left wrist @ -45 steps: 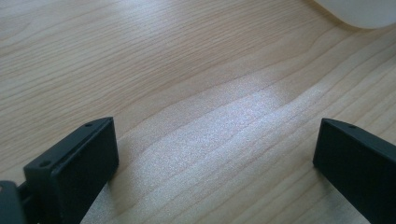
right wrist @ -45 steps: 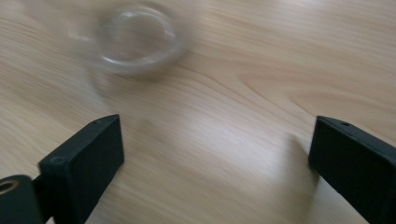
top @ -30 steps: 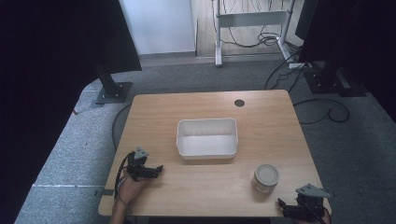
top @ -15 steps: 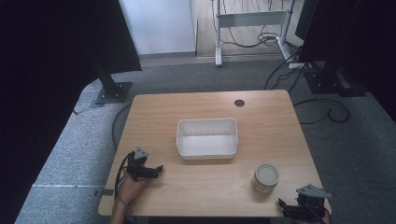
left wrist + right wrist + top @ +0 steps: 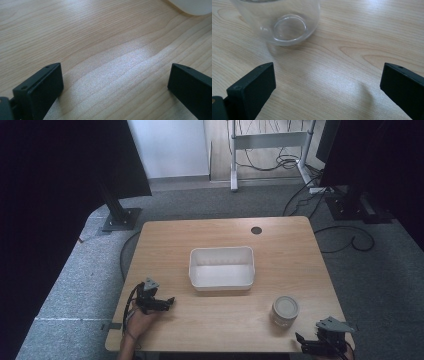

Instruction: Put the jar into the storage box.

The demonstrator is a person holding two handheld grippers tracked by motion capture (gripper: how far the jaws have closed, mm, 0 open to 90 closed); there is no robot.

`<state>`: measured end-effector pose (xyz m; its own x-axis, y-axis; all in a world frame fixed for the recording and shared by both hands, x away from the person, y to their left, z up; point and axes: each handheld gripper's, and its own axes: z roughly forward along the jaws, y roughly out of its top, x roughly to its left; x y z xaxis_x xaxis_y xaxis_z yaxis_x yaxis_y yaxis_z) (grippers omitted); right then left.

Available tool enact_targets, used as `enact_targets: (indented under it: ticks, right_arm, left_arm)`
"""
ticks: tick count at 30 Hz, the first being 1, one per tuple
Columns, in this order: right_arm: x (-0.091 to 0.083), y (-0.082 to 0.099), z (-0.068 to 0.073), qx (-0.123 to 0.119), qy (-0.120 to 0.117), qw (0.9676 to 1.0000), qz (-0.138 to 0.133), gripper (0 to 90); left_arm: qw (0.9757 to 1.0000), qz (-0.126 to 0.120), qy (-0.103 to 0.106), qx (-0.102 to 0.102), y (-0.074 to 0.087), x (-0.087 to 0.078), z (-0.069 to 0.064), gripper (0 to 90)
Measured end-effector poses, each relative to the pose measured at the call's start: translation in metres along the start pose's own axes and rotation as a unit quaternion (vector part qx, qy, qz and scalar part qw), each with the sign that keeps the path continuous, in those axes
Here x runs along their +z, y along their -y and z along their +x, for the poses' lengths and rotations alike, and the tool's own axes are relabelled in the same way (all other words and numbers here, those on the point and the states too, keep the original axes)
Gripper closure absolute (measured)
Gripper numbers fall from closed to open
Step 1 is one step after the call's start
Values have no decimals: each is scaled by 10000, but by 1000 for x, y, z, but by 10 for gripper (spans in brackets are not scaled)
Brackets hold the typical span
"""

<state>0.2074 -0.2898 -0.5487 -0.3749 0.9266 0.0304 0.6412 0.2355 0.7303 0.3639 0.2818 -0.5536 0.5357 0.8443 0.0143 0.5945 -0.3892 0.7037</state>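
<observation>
**A:** So the right gripper (image 5: pixel 309 346) sits at the tabletop's near right corner, jaws spread wide with nothing in them. The glass jar (image 5: pixel 285 310) stands just ahead of it, a bit toward the left, close to the near edge.

**B:** Yeah, that's my worry. The jar (image 5: pixel 279 21) looks smooth and rounded in the right gripper view, so I'd guess an off-centre nudge from one jaw could tip it or shove it off that edge.

**A:** Left gripper (image 5: pixel 167 303) is wide open too, empty, by the near left corner. The white tub (image 5: pixel 221 268) sits mid-table, well apart from the jar.

**B:** Anything change from a second ago?

**A:** Nope, both grippers, jar and tub look exactly where they were.
</observation>
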Motion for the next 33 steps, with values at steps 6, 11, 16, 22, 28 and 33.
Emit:
enact_targets:
  ticks: [6, 11, 16, 22, 28, 33]
  right_arm:
    - [-1, -7, 6, -166, -94, 9998, -18, 0]
    - [-2, -17, 12, -299, -146, 9994, -102, 0]
    - [1, -24, 18, -425, -235, 9988, -116, 0]
    - [2, -36, 24, -543, -314, 9977, -239, 0]
    - [8, -46, 29, -655, -364, 9968, -269, 0]
    - [14, -53, 28, -656, -372, 9968, -250, 0]
  left_arm:
    - [10000, 1, 1, 2, 0, 0, 0, 0]
    - [10000, 0, 7, 10, 0, 0, 0, 0]
    - [10000, 1, 9, 14, 0, 0, 0, 0]
    - [10000, 1, 13, 21, 0, 0, 1, 0]
    - [10000, -1, 13, 19, 0, 0, 1, 0]
    - [10000, 0, 12, 21, 0, 0, 1, 0]
